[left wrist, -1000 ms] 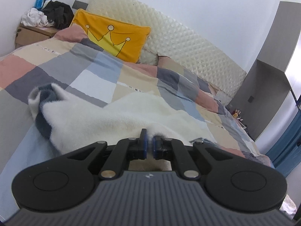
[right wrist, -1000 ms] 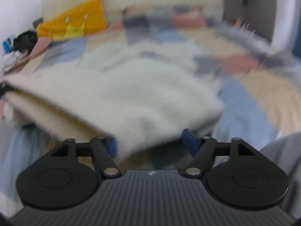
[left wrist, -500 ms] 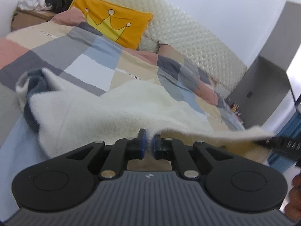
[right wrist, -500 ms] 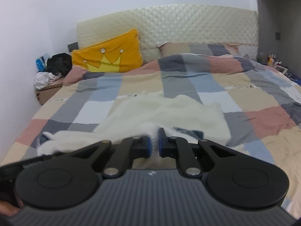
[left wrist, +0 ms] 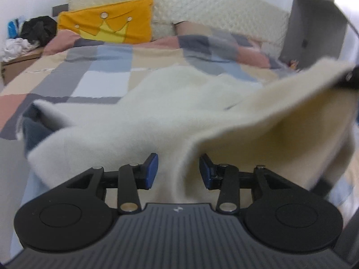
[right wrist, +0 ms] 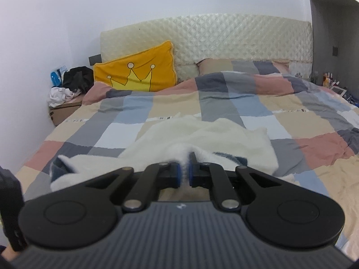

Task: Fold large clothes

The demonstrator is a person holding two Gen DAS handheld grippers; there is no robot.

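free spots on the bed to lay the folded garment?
Bare checked duvet right of the cream garment, and a band between it and the crown pillow. Crowded: near-left, where the garment spreads and both tools work; the bedside box carries piled clothes.

ahead: open quilt | far: pillow, headboard block

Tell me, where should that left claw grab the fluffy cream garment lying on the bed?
Probably the near hem of the fluffy cream garment, coming in low from the foot of the patchwork quilt. The cloth drapes between the left gripper, whose jaws have just opened off it. The right gripper already pinches a neighbouring fold, so a matching edge grip would keep the hem even.
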